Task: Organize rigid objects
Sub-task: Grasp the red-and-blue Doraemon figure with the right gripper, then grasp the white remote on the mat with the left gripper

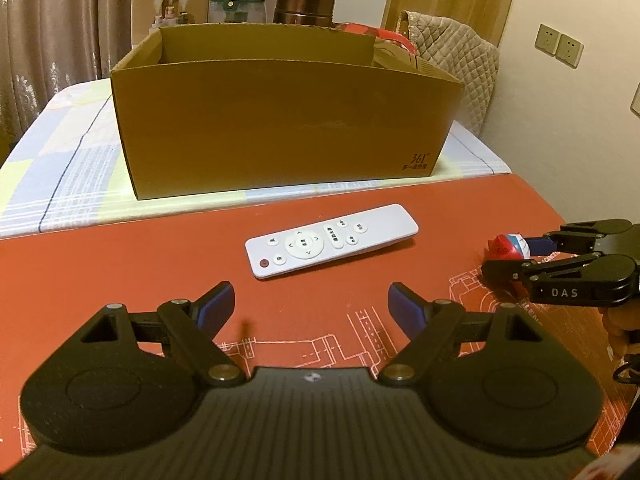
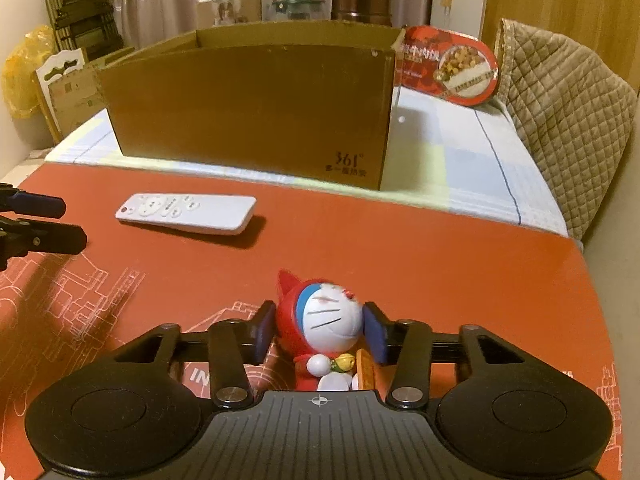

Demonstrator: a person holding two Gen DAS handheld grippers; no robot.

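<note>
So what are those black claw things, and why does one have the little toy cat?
Those are not robots. A person holds one hand-held gripper in each hand, like big tongs, and each carries a camera looking out along its two fingers. So one picture is seen from the left tool, the other from the right.

The left hand-held gripper is open with nothing between its fingers, pointing at a white remote control lying on the red mat.

The right hand-held gripper has its blue pads on both sides of the toy cat figurine's head. It looks squeezed, though I cannot tell if it is lifted.

Behind them sits an open cardboard box, probably where things go.
</note>
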